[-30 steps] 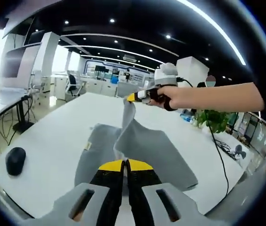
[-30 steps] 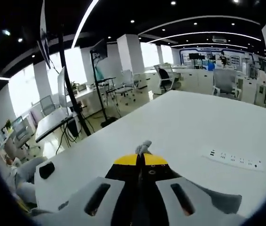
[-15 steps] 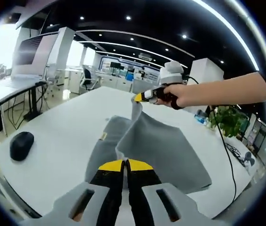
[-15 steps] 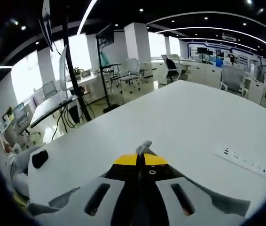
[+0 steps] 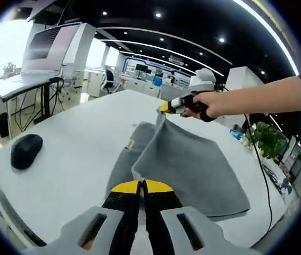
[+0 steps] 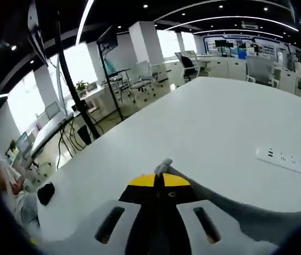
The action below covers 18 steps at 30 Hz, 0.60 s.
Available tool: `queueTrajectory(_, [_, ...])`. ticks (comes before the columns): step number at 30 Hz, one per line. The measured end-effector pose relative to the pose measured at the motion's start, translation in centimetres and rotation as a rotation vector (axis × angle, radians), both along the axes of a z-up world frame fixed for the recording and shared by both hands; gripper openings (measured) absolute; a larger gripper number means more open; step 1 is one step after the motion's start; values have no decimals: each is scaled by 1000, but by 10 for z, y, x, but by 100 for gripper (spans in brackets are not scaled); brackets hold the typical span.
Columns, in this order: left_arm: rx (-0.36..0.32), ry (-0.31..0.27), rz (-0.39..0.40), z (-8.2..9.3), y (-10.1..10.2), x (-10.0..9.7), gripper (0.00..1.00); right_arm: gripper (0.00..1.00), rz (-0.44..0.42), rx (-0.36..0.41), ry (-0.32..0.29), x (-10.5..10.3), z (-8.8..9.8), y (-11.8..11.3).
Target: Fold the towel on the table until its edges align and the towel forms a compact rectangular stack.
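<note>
A grey towel (image 5: 193,159) lies on the white table (image 5: 76,138), one half lifted by two corners. My left gripper (image 5: 141,184) is shut on the towel's near corner at the bottom of the left gripper view. Farther off, the right gripper (image 5: 165,108), held by a person's hand (image 5: 206,105), is shut on the far corner, so the raised edge hangs between the two. In the right gripper view my right gripper (image 6: 159,178) pinches a small tuft of grey towel (image 6: 164,165), and more of the cloth trails below right.
A black mouse (image 5: 24,150) lies on the table at the left. A white power strip (image 6: 291,158) sits on the table to the right. A potted plant (image 5: 270,141) and a black cable (image 5: 262,170) stand by the right edge. Desks and chairs fill the office beyond.
Both grippers have carried the towel's lifted edge forward and lower over the lower layer. The fold lies flatter than before, and both grips stay shut.
</note>
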<state>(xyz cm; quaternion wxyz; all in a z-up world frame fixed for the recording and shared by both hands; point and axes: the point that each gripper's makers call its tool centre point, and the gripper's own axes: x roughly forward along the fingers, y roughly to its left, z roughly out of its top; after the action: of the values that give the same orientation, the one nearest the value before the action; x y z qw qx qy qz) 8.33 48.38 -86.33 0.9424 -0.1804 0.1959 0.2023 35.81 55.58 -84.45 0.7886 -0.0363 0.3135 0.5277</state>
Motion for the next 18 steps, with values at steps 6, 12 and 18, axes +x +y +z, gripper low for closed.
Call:
queueTrajectory(6, [-6,27,3,-11,2,-4,2,0,5,-7,-9,-7,-5,4])
queueTrajectory(12, [-18,36,17,-14,3,-8,3,0,29,-13,-12,-14,-10,12])
queueTrajectory(18, [-27,56,35,-19,3,-12,3,0,81,-11,-28,-18,-8,16])
